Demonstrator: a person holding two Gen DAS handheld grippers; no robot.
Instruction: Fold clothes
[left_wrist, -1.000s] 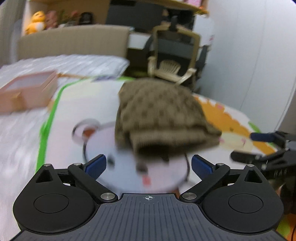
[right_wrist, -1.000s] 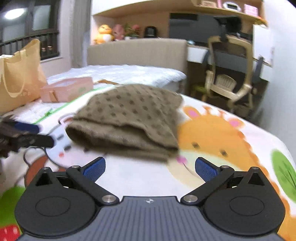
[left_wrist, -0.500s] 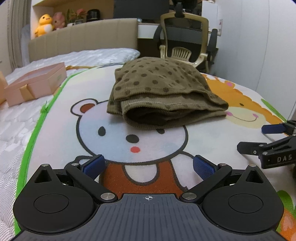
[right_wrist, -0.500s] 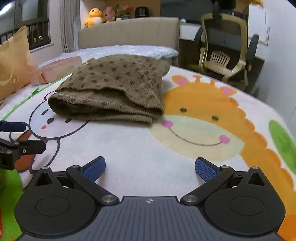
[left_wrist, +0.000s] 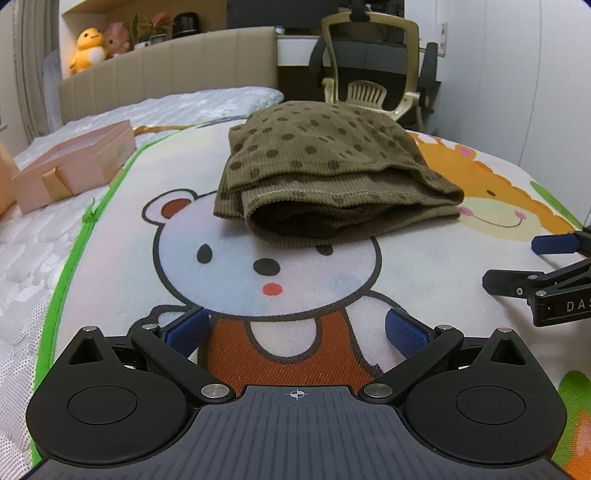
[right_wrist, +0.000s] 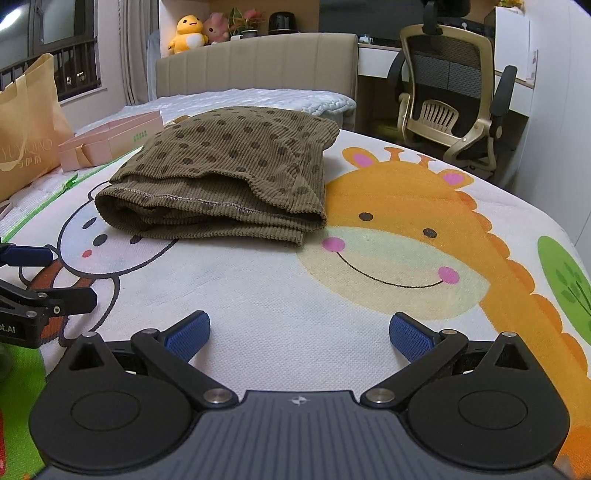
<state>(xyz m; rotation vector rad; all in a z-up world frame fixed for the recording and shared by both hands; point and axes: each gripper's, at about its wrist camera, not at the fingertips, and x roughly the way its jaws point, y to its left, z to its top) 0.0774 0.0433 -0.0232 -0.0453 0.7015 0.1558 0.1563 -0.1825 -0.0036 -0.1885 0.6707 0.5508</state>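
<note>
— What do we have nearest to us?

— Our left gripper (left_wrist: 294, 336), its blue pads spread wide apart with nothing between them, low over the orange shirt of the cartoon bear printed on the blanket (left_wrist: 110, 258). Our right gripper (right_wrist: 298, 334) is the same: fingers wide apart, empty, over the white part of the print in front of the giraffe's smile. Each one shows at the edge of the other's view, side by side and apart.

— And the garment?

— The folded brown dotted garment (left_wrist: 325, 184) lies flat on the blanket, ahead of both grippers and clear of them. From the left gripper it sits straight ahead and a little to the right, over the bear's head; from the right gripper it sits ahead and to the left (right_wrist: 225, 173), its right edge beside the giraffe's face.

— Which way does it run?

— We see the open, stitched hem facing us, its long axis lying across our view from left to right, with the layers stacked and the fold going away from us toward the headboard.

— Farther on?

— To the left beyond it, a pink box (left_wrist: 74, 166); past the bed's edge to the right, an office chair (right_wrist: 454, 99).
</note>
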